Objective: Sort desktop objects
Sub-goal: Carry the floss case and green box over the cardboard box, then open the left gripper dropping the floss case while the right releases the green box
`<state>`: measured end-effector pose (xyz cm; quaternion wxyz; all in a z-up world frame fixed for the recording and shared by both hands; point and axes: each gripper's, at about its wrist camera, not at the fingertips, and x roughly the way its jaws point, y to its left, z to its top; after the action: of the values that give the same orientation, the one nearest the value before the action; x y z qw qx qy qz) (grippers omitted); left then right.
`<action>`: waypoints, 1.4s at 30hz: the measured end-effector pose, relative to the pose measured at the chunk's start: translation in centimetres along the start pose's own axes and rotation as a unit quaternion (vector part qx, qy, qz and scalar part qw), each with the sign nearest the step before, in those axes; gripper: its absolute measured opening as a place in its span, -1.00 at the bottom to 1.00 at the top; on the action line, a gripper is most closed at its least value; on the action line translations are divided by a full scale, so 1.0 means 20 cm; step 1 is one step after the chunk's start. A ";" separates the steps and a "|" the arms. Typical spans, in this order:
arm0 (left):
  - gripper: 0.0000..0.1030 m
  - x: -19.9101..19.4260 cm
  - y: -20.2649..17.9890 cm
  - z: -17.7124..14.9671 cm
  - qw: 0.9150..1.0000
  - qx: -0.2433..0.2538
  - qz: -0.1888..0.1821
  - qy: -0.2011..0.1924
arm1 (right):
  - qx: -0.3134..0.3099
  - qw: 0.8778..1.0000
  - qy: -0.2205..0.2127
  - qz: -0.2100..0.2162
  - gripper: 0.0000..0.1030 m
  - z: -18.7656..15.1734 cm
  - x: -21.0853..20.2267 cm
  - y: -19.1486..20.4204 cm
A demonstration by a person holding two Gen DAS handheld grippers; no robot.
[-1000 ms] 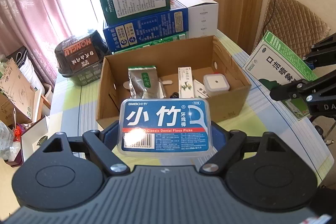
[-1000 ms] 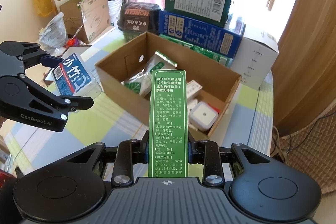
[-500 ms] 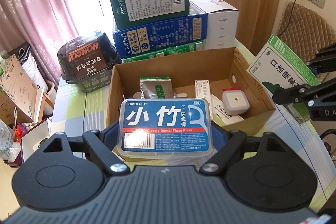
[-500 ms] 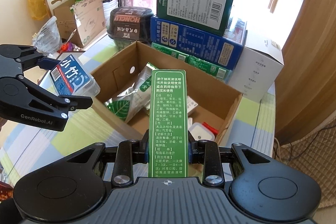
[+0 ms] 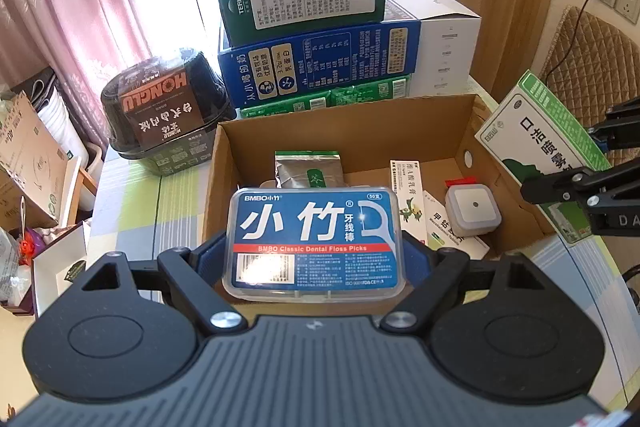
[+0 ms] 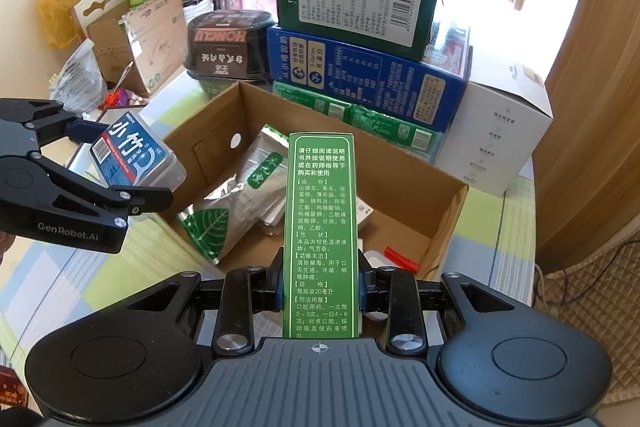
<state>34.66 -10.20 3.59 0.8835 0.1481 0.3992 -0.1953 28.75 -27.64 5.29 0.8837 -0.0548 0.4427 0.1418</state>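
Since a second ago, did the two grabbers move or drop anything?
Both moved closer to the cardboard box, now over its near edge. The left gripper still holds the floss pick case; the right gripper still holds the green box. Nothing dropped; the box's contents stayed put.

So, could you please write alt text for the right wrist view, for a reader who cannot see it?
The right gripper clamps a tall green medicine box above an open cardboard box that holds foil packets. At the left, the left gripper holds a clear case of dental floss picks. Stacked cartons stand behind on the checked tablecloth.
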 end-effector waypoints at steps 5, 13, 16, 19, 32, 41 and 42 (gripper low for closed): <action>0.61 0.07 0.01 0.02 1.000 -0.003 0.000 0.002 | -0.001 1.000 0.004 -0.002 -0.46 0.03 0.07 -0.02; 0.61 0.19 0.02 0.06 1.000 -0.012 -0.007 0.007 | 0.007 1.000 0.007 -0.002 -0.46 0.08 0.18 -0.07; 0.61 0.24 0.02 0.07 1.000 -0.017 -0.010 0.007 | 0.009 1.000 0.009 -0.002 -0.46 0.09 0.23 -0.08; 0.61 0.29 0.03 0.07 0.999 -0.032 -0.016 0.010 | 0.011 1.000 0.011 -0.002 -0.46 0.09 0.27 -0.10; 0.62 0.38 0.06 0.05 0.999 -0.040 -0.012 0.017 | 0.024 1.000 0.016 0.004 -0.46 0.07 0.39 -0.13; 0.64 0.35 0.07 0.02 0.999 -0.032 -0.005 0.011 | 0.063 0.997 -0.034 0.030 0.14 0.12 0.36 -0.15; 0.65 0.34 0.07 0.01 0.999 -0.030 -0.004 0.010 | 0.055 0.998 -0.035 0.025 0.15 0.12 0.35 -0.14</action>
<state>39.63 -10.64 -1.32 0.8826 0.1215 0.4146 -0.1852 35.49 -28.34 1.04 0.8966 0.0107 0.4195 0.1414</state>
